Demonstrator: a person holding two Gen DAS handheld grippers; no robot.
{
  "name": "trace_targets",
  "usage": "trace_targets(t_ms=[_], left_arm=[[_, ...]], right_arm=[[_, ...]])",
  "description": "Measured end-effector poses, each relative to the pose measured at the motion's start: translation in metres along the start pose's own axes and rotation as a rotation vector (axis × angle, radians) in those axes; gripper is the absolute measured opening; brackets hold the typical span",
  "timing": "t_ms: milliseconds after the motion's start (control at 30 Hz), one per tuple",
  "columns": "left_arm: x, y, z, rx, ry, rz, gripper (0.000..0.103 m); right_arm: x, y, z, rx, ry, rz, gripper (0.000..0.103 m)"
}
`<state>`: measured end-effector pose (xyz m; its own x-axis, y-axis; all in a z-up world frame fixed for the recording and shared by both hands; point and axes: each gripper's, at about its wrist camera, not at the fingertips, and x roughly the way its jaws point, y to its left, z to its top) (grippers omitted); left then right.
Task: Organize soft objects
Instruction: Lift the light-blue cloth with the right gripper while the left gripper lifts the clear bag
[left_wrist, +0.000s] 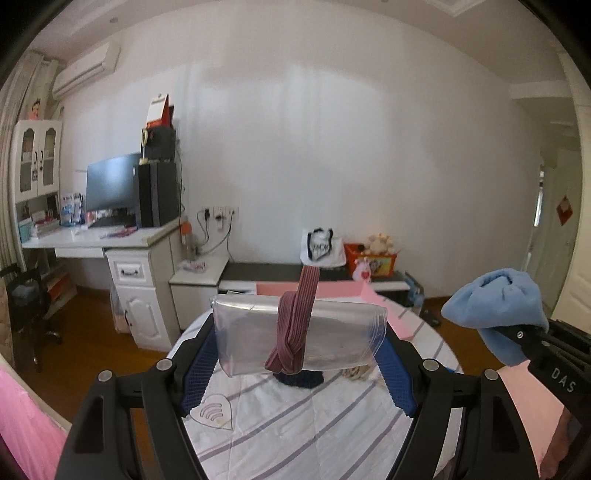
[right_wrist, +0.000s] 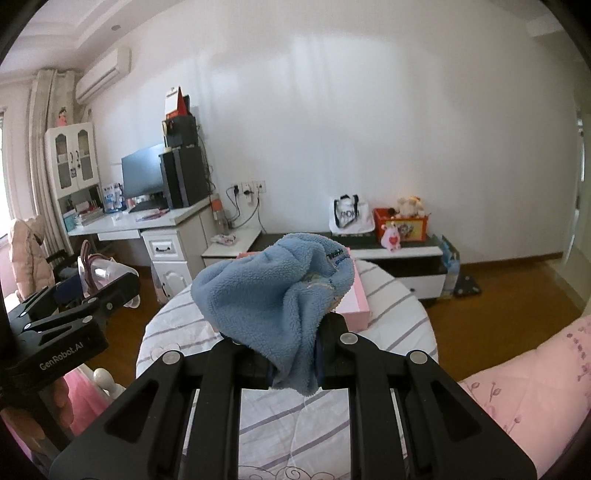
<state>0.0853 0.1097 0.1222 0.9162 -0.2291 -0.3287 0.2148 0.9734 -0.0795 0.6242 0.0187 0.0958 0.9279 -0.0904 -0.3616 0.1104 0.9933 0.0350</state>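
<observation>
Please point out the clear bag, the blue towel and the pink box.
clear bag (left_wrist: 251, 332): left wrist view, left half of its front face.
blue towel (right_wrist: 266, 295): right wrist view, middle of the bunched cloth.
pink box (right_wrist: 356, 308): right wrist view, its top.

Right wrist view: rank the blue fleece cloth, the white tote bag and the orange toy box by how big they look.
1. blue fleece cloth, largest, but clamped in the right tongs close to the lens.
2-3. white tote bag and orange toy box: too alike to rank.

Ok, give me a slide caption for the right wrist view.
Right gripper shut on a blue fleece cloth, raised over the striped bed.
</observation>
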Motion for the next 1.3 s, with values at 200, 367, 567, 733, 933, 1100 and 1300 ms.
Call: trace_targets(t_ms=[200,367,567,733,933,1100,1300], left_arm=[[-0.026,0.002,-0.028,0.006,-0.036,0.010,0.075],[-0.035,0.001,-0.046,0.007,-0.041,0.006,0.075],[-0.039,0.001,-0.052,0.006,-0.034,0.007,0.074],[-0.034,0.003,-0.046,0.000,-0.026,0.005,0.075],[-0.019,0.002,-0.026,-0.001,-0.016,0.006,0.074],[-0.011,0.000,-0.022,0.001,-0.002,0.007,0.074],[0.001,0.002,-0.013,0.001,0.018,0.004,0.074]], right_arm=[[-0.015,0.004,0.001,-0.004,-0.035,-0.002,0.014],[-0.019,0.003,0.001,-0.006,-0.039,0.003,0.014],[-0.015,0.002,0.004,-0.003,-0.030,0.003,0.014],[-0.012,0.000,0.005,-0.002,-0.020,0.005,0.014],[-0.008,0.005,0.004,-0.003,-0.010,0.007,0.014],[-0.005,0.007,0.003,0.001,-0.003,0.005,0.014],[0.010,0.006,0.005,0.011,0.024,0.002,0.014]])
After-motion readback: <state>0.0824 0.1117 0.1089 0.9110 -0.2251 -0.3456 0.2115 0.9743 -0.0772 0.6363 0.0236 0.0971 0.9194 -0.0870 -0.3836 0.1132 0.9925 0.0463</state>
